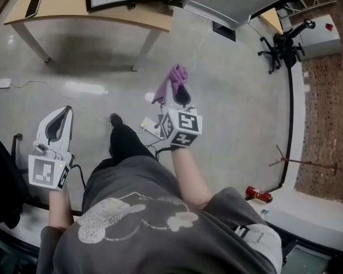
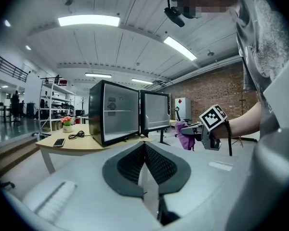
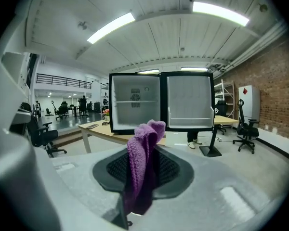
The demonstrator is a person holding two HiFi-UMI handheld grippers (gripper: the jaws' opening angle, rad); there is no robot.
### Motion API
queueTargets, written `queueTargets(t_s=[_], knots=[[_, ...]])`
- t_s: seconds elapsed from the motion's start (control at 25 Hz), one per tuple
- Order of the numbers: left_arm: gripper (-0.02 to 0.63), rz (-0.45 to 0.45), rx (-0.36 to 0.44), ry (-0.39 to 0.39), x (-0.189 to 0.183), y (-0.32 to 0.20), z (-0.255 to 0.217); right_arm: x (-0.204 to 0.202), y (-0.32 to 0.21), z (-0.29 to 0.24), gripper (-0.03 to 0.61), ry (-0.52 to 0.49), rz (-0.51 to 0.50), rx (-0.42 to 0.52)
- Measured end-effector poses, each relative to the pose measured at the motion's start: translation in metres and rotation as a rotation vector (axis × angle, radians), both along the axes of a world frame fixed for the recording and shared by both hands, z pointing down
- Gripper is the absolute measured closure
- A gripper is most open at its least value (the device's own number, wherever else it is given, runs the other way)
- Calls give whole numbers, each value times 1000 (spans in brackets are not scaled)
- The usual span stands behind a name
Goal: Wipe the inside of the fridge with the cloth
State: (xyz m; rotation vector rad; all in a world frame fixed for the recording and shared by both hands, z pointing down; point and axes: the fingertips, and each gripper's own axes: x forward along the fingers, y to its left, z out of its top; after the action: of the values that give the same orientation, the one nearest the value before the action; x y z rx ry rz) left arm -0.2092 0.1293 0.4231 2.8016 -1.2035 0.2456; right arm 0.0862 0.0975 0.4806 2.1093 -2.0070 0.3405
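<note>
Wiping looks not yet begun: the right tongs (image 3: 147, 174) clamp the purple cloth (image 3: 137, 153) at lower centre, the left tongs (image 2: 145, 165) sit pressed together and empty, and the open fridge (image 3: 135, 102) on the worktop (image 3: 106, 129) stands well apart at mid-frame.

Fridge (image 3: 135, 102) on table (image 3: 105, 129), ahead of cloth (image 3: 143, 148) (in jaws of right hand-held gripper (image 1: 180, 92))

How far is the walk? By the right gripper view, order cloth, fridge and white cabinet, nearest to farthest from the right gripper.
1. Cloth, held in the right gripper's jaws.
2. Fridge, straight ahead, door open.
3. White cabinet, far right, at the back.
</note>
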Motion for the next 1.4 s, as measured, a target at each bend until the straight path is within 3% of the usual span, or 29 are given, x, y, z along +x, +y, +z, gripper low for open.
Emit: queueTargets(t_s=[0.2, 0.64, 0.88, 1.4], knots=[[595, 5, 6, 30, 6, 7, -5, -8, 5, -11, 494, 6, -14, 11], [595, 15, -1, 14, 34, 31, 4, -17, 15, -12, 494, 6, -115, 17], [595, -33, 17, 16, 64, 46, -7, 5, 32, -21, 494, -17, -159, 49], [595, -47, 73, 22, 145, 121, -34, 68, 110, -27, 495, -10, -220, 44]])
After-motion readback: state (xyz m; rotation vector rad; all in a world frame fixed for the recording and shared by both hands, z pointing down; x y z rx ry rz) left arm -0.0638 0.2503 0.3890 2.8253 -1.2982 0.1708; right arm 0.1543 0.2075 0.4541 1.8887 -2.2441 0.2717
